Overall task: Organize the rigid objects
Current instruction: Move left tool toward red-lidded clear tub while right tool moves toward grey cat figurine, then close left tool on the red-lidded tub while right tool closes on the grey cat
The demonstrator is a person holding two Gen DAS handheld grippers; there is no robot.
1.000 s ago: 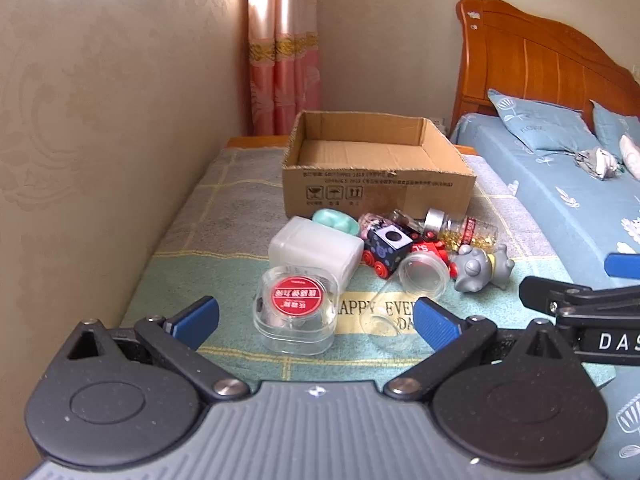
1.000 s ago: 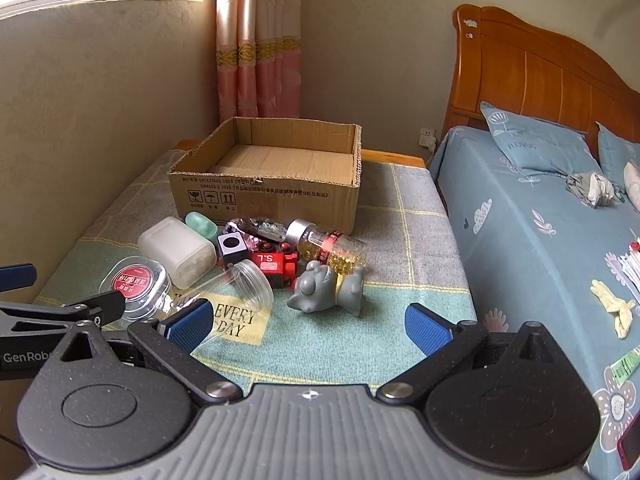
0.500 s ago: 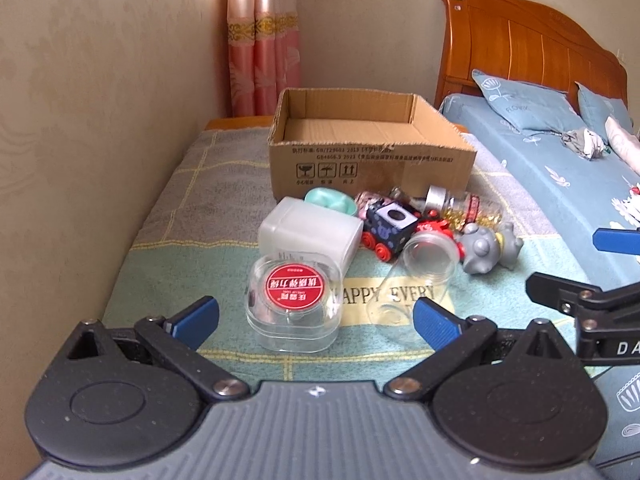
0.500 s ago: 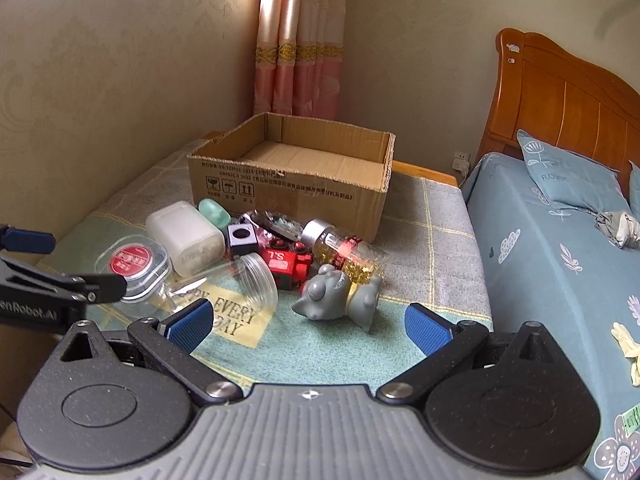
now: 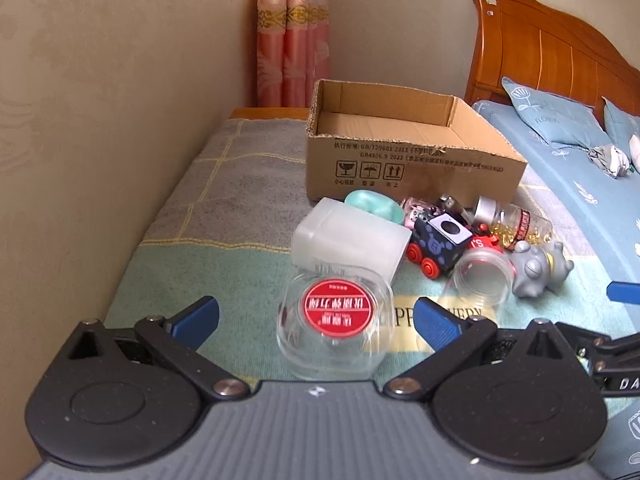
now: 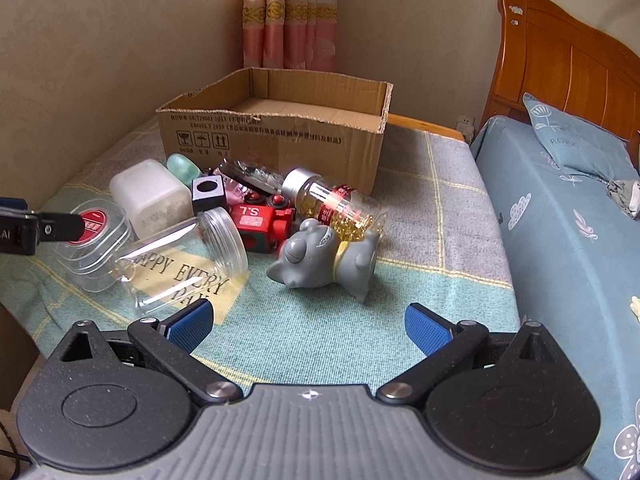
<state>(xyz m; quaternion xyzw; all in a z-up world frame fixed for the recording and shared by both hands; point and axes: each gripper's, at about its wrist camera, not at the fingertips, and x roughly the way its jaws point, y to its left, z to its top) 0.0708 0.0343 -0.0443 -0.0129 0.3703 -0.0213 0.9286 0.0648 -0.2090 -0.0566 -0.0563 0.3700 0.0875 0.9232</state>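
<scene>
Two grippers are held low over a cloth-covered table where a cardboard box, open-topped and seemingly empty, is set at the far side, presumably to receive the clutter heaped just before it. Lined up with the left gripper is a clear red-labelled container, between widely spread fingers, not gripped. The right gripper is likewise held wide open and empty, with a grey figurine lying beyond it.

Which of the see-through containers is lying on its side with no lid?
The empty jar, its open mouth facing the red toy. The gold-filled bottle has a silver cap.
</scene>
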